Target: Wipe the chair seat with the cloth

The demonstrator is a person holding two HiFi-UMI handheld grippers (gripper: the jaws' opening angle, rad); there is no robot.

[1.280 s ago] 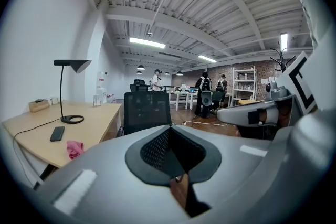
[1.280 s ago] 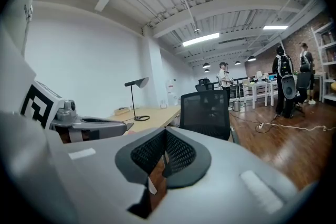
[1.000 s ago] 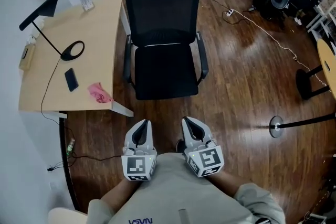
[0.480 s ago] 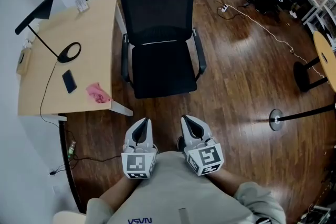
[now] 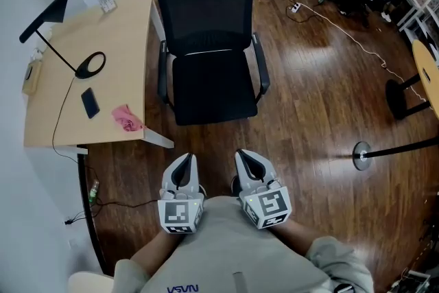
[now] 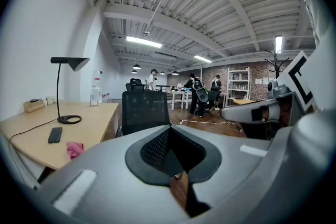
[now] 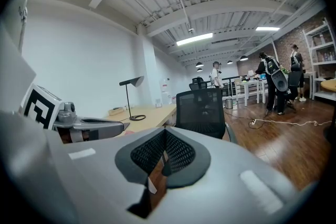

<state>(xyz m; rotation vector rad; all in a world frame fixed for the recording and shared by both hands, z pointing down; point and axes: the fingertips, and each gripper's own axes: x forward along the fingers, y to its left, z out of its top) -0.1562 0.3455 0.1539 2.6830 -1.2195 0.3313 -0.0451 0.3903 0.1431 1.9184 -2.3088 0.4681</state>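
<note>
Clearly nothing is in hand yet: the left gripper (image 5: pixel 183 162) and the right gripper (image 5: pixel 246 160) hang side by side at the lower middle of the head view, close to the person's body. Each has its fingers pressed together on nothing, as each gripper's own view confirms. The cloth (image 5: pixel 128 119) lies on the bench (image 5: pixel 96 17) at the left of the frame, close to the bench's lower right corner. It is well apart from both grippers and from the chair seat (image 5: pixel 212 87) at the upper middle. The likeliest slip, I judge, comes at the pick-up. The cloth sits so near the corner that fingers arriving closed, or opening late, could nudge it over the edge onto the floor (image 5: pixel 322 113). A reach that strays leftward could instead knock the phone (image 5: pixel 90 103), which lies near the cloth. Later, pressure on the seat could make the chair (image 5: pixel 206 10) roll or swivel on the smooth wood if its base allows that, though the base is hidden under the seat. A loosely pinched cloth could also drag out of the grip. The cloth itself is a small pink scrap, crumpled into a bunch rather than spread flat, so it looks soft and would likely wipe with only a narrow patch unless opened out. The seat is black, broad, fairly flat and bare, flanked by two dark armrests.
</note>
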